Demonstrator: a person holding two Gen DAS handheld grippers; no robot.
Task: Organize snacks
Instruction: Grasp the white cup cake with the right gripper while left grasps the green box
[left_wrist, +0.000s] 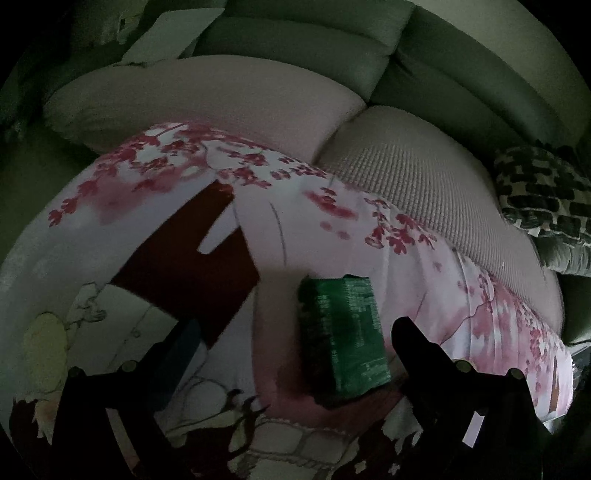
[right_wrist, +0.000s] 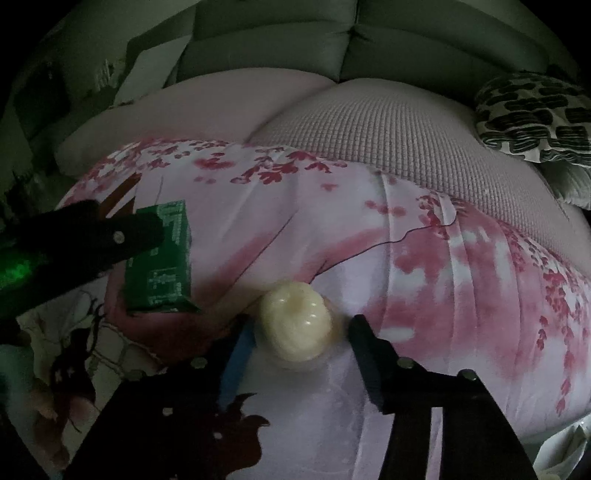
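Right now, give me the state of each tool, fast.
Left tool: open, green box between its fingers, not gripped.
Right tool: around the pale wrapped snack; grip cannot be told.

Dim room: a grey-green sofa (left_wrist: 332, 48) with a pink-blossom quilt (right_wrist: 369, 229) spread before a black-and-white patterned cushion (right_wrist: 535, 114)

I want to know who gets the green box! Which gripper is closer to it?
Left. The left gripper has the green box between its open fingers. The right gripper sits off to one side of it, around a pale wrapped snack.
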